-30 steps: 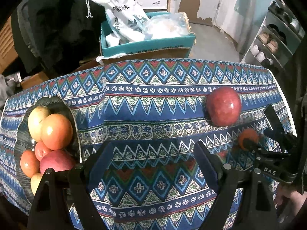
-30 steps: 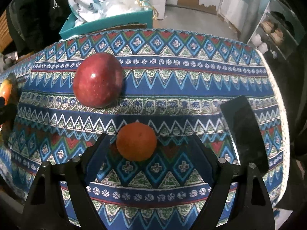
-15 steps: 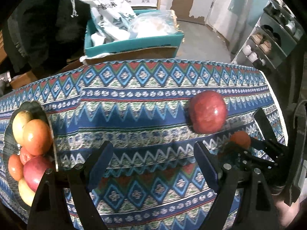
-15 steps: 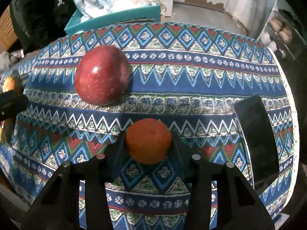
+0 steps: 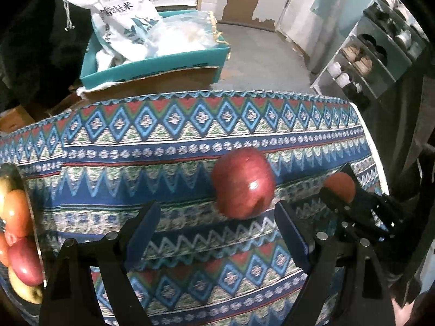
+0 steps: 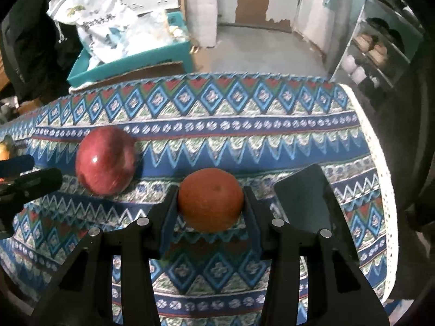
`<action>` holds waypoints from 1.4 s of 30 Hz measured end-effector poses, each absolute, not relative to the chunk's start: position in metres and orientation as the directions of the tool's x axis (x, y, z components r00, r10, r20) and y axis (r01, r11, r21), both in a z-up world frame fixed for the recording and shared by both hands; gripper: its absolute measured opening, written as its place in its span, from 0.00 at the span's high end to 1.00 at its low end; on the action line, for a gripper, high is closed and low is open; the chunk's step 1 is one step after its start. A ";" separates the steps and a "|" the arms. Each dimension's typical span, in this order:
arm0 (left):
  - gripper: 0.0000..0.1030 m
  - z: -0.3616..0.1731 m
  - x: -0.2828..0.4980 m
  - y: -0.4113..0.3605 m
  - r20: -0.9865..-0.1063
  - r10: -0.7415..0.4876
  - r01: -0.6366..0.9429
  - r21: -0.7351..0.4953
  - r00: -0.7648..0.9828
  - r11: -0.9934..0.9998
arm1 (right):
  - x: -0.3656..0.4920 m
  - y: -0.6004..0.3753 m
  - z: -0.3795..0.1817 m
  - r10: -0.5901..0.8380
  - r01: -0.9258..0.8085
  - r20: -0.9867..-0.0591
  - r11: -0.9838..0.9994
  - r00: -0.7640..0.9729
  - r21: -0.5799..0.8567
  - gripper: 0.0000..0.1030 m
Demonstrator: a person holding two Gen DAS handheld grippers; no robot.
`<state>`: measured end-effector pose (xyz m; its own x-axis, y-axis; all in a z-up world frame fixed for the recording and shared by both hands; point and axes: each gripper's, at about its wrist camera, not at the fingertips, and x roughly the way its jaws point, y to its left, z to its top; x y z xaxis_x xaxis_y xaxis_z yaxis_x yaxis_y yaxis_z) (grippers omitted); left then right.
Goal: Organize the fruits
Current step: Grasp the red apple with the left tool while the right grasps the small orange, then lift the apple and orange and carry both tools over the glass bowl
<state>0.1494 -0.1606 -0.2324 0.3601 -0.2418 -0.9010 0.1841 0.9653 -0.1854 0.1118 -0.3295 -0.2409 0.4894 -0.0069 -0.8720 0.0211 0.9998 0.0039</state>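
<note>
My right gripper [image 6: 210,201] is shut on a small orange [image 6: 210,199], held just above the patterned tablecloth [image 6: 244,125]; it also shows in the left wrist view [image 5: 341,187]. A large red apple [image 6: 106,161] lies on the cloth to its left, also in the left wrist view [image 5: 243,183]. My left gripper [image 5: 214,233] is open and empty, with the apple just beyond its right finger. A dark bowl [image 5: 35,233] at the far left edge holds several apples and oranges.
A black phone [image 6: 304,198] lies on the cloth to the right of the orange. Behind the table stands a teal box [image 5: 152,65] with white bags. A shoe rack [image 5: 361,62] is at the right. The table's right edge [image 6: 380,163] is close.
My right gripper closed on the orange and lifted it slightly. My left gripper moved right, so the bowl slid to the view's left edge and the apple came nearer.
</note>
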 end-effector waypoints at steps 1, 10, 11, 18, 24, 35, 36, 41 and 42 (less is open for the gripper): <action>0.16 -0.233 0.152 -0.163 -0.901 -0.245 0.182 -0.190 0.358 0.965 | 0.114 -0.329 -0.241 -0.013 0.025 -0.871 1.000 0.491 -0.001 0.57; 0.16 -0.250 0.171 -0.186 -0.917 -0.230 0.165 -0.184 0.327 0.969 | 0.113 -0.345 -0.248 -0.028 0.048 -0.875 0.999 0.484 -0.006 0.57; 0.16 -0.253 0.173 -0.187 -0.918 -0.230 0.163 -0.186 0.322 0.969 | 0.113 -0.347 -0.249 -0.030 0.052 -0.875 0.999 0.483 -0.005 0.57; 0.18 -0.270 0.180 -0.194 -0.929 -0.232 0.150 -0.195 0.288 0.969 | 0.112 -0.360 -0.252 -0.031 0.078 -0.878 0.997 0.478 0.007 0.57; 0.36 -0.282 0.186 -0.196 -0.934 -0.259 0.143 -0.229 0.247 0.963 | 0.111 -0.362 -0.253 -0.028 0.081 -0.879 0.997 0.475 0.013 0.57; 0.40 -0.271 0.176 -0.196 -0.923 -0.244 0.208 -0.187 0.297 0.960 | 0.110 -0.355 -0.246 -0.033 0.066 -0.872 0.998 0.489 0.000 0.57; 0.40 -0.268 0.174 -0.194 -0.922 -0.241 0.215 -0.180 0.302 0.960 | 0.110 -0.354 -0.244 -0.035 0.065 -0.870 0.998 0.492 -0.003 0.57; 0.40 -0.260 0.163 -0.191 -0.919 -0.233 0.243 -0.159 0.317 0.957 | 0.108 -0.350 -0.235 -0.038 0.059 -0.860 0.998 0.509 -0.010 0.57; 0.40 -0.258 0.161 -0.189 -0.918 -0.232 0.245 -0.156 0.322 0.957 | 0.107 -0.350 -0.233 -0.037 0.057 -0.858 0.998 0.512 -0.009 0.57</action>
<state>0.1607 -0.1893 -0.2582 0.3221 -0.2320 -0.9179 0.2447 0.9570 -0.1560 0.1072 -0.3497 -0.2329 0.5116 -0.0371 -0.8584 0.0570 0.9983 -0.0091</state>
